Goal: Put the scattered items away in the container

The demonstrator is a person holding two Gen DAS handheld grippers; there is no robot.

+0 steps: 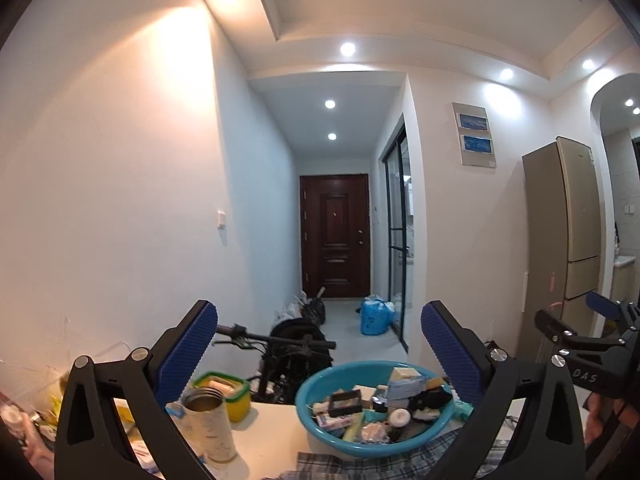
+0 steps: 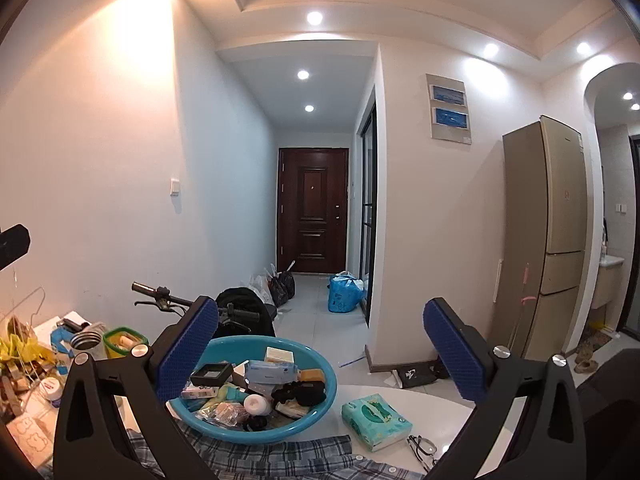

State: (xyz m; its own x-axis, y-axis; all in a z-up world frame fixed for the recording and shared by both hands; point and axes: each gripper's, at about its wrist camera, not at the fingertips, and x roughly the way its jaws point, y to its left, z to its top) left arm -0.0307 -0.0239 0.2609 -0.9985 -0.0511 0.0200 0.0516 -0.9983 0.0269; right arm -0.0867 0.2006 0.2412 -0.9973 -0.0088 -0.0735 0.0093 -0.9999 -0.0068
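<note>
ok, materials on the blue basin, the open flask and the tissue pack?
Basin: looks like glossy moulded plastic, smooth rim with sheen. Flask: probably metal, with a dull steel-looking mouth and a printed white body. Tissue pack: soft plastic film, with wrinkles and shine.

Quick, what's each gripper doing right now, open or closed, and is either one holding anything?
Left gripper: open, holding nothing.
Right gripper: open, holding nothing.

Recessed ceiling spotlights (image 1: 347,49) light the room brightly, flaring warm on the left wall (image 2: 132,52), while fisheye distortion bends and darkens the edges.
</note>
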